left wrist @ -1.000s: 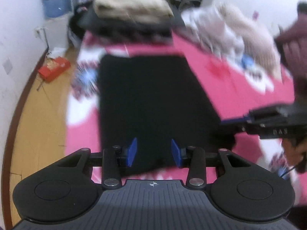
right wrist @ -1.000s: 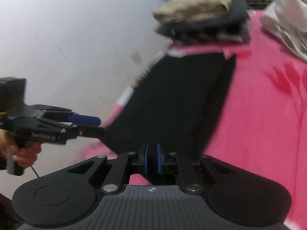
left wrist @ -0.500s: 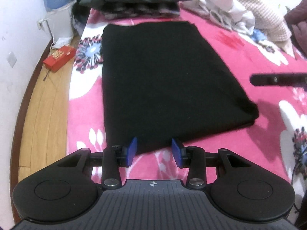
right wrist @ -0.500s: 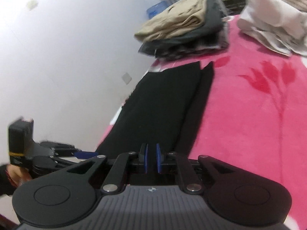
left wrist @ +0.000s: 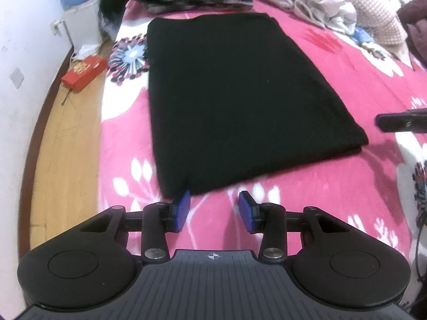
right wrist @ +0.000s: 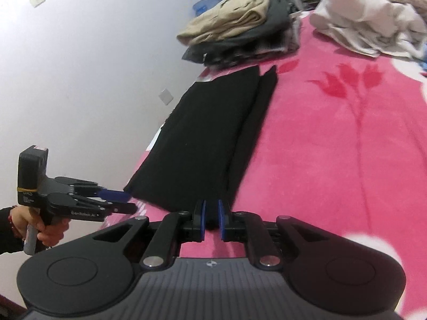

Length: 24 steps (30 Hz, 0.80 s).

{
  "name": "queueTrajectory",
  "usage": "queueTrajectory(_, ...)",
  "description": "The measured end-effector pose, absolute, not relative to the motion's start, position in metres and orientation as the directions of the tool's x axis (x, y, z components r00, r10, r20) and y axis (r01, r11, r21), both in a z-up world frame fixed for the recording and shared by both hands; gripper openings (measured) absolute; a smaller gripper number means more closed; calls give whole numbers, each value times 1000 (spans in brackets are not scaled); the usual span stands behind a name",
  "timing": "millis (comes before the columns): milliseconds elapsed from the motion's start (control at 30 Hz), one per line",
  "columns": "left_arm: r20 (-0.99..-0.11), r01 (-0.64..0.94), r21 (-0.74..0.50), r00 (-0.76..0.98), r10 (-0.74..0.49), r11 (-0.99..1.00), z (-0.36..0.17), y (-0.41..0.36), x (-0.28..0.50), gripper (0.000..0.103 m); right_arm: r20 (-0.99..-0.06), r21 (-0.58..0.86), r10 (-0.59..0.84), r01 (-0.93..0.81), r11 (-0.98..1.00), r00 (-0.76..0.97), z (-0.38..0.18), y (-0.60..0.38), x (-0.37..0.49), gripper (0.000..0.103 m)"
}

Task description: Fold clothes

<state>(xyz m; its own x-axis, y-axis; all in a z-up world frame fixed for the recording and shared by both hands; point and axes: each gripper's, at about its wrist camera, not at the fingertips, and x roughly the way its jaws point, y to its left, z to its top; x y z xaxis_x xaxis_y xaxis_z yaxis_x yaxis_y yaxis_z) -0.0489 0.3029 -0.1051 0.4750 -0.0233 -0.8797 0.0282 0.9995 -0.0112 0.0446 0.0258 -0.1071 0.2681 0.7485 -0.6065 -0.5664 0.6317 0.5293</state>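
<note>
On the pink floral blanket: one black garment, folded flat into a rectangle, below a stack of folded clothes. Left gripper at its near edge, fingers spread, empty. Right gripper at its near corner, fingers nearly together, nothing pinched.

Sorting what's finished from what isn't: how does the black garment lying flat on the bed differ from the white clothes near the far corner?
The flat black folded garment lies smooth, a neat rectangle; the white crumpled clothes sit in a rumpled heap. The black one is nearest the tongs; the white ones lie farther off, to the right. Both rest on the pink flowered bedspread.
</note>
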Motion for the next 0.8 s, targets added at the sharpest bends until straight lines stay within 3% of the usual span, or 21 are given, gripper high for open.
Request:
queueTrajectory(100, -868, 39, -10, 495, -28, 999, -86, 298, -60, 42, -657, 500, 702, -540, 678, 273, -109, 2, 25, 12)
queueTrajectory(200, -835, 58, -24, 548, -51, 998, -70, 285, -65, 50, -689, 470, 671, -536, 701, 273, -102, -19, 12, 13)
queueTrajectory(567, -839, 85, 48, 545, -6, 995, -108, 221, -13, 52, -608, 496, 729, -567, 658, 315, -75, -48, 5, 16)
queueTrajectory(700, -839, 89, 141, 540, 72, 986, -116, 199, -25, 53, -587, 524, 757, -577, 626, 288, -84, -55, 14, 16)
queueTrajectory(800, -871, 94, 118, 488, 58, 989, -107, 189, -38, 53, -588, 550, 765, -563, 617, 264, -89, -59, 24, 16)
